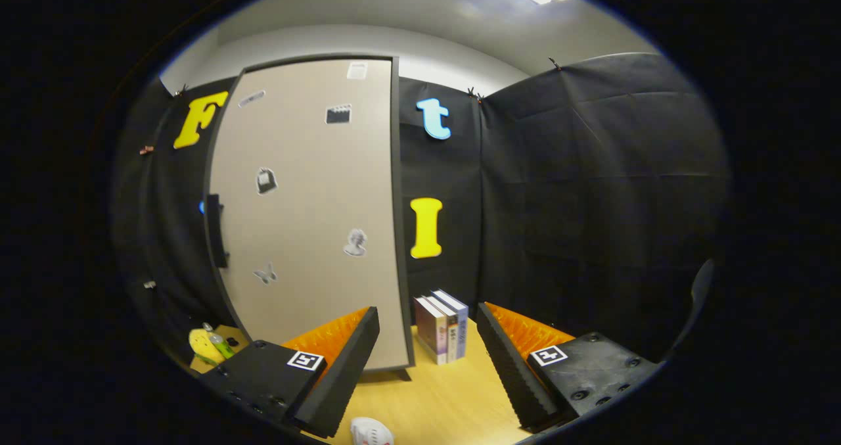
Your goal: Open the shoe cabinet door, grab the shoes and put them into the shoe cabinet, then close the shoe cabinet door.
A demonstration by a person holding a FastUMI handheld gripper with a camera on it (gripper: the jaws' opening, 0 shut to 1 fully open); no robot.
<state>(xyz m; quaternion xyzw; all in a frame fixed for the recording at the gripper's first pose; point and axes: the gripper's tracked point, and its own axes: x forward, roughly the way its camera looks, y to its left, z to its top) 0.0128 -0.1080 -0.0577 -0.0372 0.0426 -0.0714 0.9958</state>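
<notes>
A handheld gripper (427,366) hovers over a wooden table (447,399), its two fingers spread wide and holding nothing, facing a shoe cabinet (309,215) whose pale door is shut. The dark handle (215,231) sits on the door's far edge, at about ten o'clock from the fingers and well apart from them. A white shoe (371,430) lies on the table low between the fingers, at about six o'clock and closer in than their tips, only partly visible. A row of books (441,327) stands upright at twelve o'clock, just beside the cabinet's near edge. Small items, among them a green tube (221,345), lie near the cabinet's foot at about nine o'clock.

The likely trouble: the handle is narrow and lies close to the door, so a slanted approach could let the fingers slip off or push the cabinet rather than pull the door. A door swinging open could sweep the small items. The shoe, so close beneath the fingers, could be knocked as the gripper moves.
</notes>
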